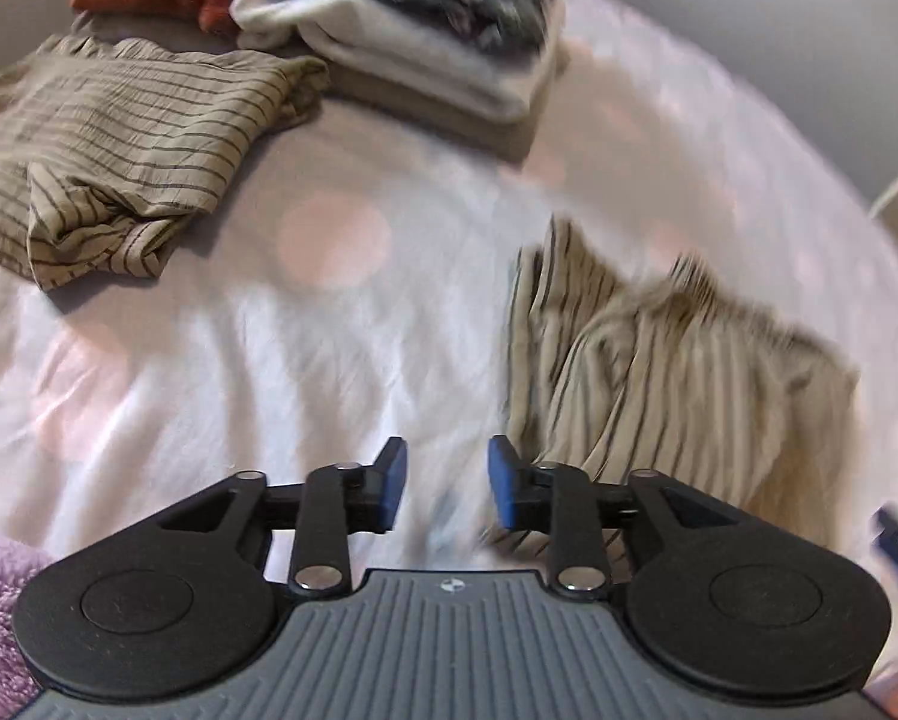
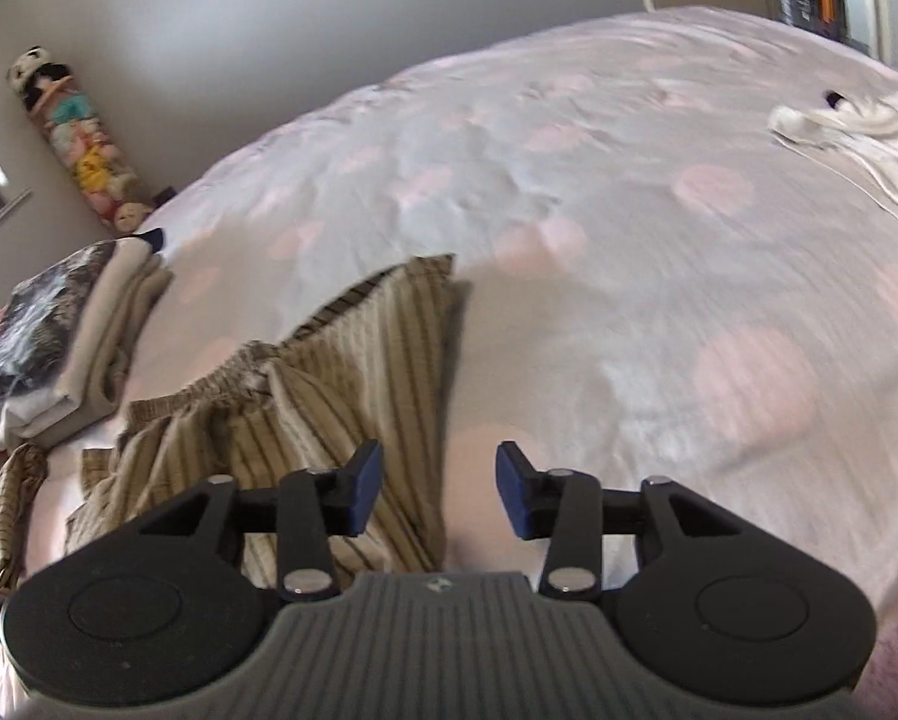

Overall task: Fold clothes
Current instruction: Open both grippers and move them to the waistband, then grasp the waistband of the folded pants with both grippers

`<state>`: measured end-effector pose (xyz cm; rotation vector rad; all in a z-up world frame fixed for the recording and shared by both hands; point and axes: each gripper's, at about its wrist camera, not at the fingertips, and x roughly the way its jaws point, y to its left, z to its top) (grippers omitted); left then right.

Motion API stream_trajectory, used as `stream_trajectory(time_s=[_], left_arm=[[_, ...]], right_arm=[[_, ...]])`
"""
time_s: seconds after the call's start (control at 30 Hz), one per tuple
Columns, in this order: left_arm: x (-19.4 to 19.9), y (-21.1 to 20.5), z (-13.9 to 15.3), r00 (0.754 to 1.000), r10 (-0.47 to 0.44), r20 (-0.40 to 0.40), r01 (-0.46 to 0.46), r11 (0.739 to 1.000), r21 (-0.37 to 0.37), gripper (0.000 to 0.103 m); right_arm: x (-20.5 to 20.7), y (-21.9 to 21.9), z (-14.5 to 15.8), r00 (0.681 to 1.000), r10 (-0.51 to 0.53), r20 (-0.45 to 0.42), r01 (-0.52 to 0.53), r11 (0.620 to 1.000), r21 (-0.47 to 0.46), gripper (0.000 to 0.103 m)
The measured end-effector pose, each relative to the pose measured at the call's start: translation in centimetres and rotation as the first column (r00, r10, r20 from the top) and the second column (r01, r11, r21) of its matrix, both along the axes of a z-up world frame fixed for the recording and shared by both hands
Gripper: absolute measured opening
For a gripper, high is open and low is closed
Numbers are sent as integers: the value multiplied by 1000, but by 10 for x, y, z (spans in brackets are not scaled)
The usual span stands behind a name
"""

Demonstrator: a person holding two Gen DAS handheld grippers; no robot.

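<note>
Left gripper and right gripper with fingers spread, holding nothing, crinkled tan striped garment crumpled on the dotted pink bedsheet between them, folded stack far left.

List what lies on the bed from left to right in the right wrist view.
Stack of folded clothes → striped garment → bare spotted bedsheet → white garment at the far right.
</note>
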<state>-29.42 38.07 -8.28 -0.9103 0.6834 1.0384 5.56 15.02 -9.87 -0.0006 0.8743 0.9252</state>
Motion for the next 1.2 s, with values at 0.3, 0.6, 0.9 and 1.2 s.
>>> stream_trajectory(time_s=[0.3,0.6,0.9,1.2], left_arm=[[25,13,-5,981,-74,178,72,997,18,58],[66,34,-27,990,-135,34,130,985,111,59],[83,43,-51,984,-174,-48,179,975,130,61],[108,26,-51,934,-308,-180,345,907,241,38]], right_arm=[[-1,34,-2,987,158,-30,-155,985,78,84],[12,83,-28,978,208,-1,-208,978,9,85],[21,110,-48,977,210,39,-209,977,-40,87],[8,118,-51,954,243,173,-232,969,-82,58]])
